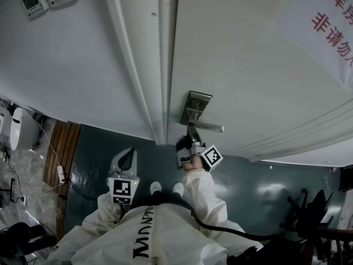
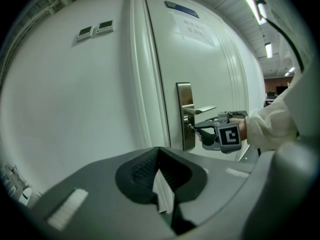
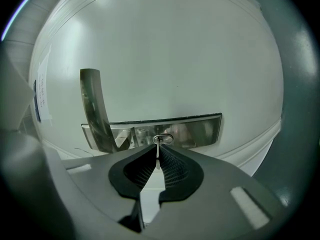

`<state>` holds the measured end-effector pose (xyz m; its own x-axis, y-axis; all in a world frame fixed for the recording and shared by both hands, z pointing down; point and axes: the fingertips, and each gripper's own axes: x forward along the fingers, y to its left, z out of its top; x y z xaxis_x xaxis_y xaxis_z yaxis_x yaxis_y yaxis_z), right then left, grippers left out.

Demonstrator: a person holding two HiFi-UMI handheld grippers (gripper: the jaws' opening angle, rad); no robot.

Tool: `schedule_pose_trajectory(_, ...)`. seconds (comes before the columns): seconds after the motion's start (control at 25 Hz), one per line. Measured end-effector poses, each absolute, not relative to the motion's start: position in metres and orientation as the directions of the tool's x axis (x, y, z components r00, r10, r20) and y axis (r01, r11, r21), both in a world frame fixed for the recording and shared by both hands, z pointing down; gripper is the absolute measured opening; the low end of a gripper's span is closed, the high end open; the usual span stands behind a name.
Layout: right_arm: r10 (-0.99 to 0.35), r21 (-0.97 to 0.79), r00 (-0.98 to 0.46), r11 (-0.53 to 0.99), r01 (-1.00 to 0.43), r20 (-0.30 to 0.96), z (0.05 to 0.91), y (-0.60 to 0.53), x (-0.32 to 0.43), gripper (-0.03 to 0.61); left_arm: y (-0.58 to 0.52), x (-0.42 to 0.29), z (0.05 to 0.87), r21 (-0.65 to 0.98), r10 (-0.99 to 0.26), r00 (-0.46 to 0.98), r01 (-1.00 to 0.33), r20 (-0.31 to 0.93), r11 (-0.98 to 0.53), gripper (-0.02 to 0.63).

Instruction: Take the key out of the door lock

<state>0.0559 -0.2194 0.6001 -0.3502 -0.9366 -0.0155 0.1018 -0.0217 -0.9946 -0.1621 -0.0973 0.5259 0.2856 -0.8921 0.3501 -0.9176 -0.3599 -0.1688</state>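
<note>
At the edge of the white door (image 1: 248, 65), under the lever handle (image 1: 209, 127), the key (image 3: 158, 146) sits in the metal lock plate (image 3: 175, 130). The right tool (image 3: 158, 156) points level at the plate, and its jaws are narrow and pressed on the thin key from both sides. The right gripper view shows the key edge-on, as a slim bright strip between the dark ribbed pads (image 3: 172, 166), with its far end at the round lock opening. The left gripper view shows the same tool from the side, with its tips touching the plate just below the handle.

The left tool (image 2: 159, 151) is held lower and well apart from the lock, in front of the wall (image 1: 77, 65) beside the door. Its jaws are closed together at the tips, and nothing is between them. A paper notice (image 1: 331, 15) with red characters hangs higher on the door.
</note>
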Motion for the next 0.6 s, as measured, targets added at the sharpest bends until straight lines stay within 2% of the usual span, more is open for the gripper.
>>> schedule_pose_trajectory(0.28, -0.919, -0.996, -0.393, -0.002, 0.092, -0.034, 0.610, -0.174, 0.044, 0.021, -0.096, -0.163, 0.528, -0.162, -0.891, 0.294, -0.917, 0.346, -0.365, 0.000)
schedule_pose_trajectory(0.6, -0.902, -0.999, -0.431, 0.023, -0.049, 0.000, 0.611, -0.147, 0.050, 0.022, -0.094, -0.150, 0.527, -0.157, -0.885, 0.327, -0.906, 0.332, -0.394, 0.000)
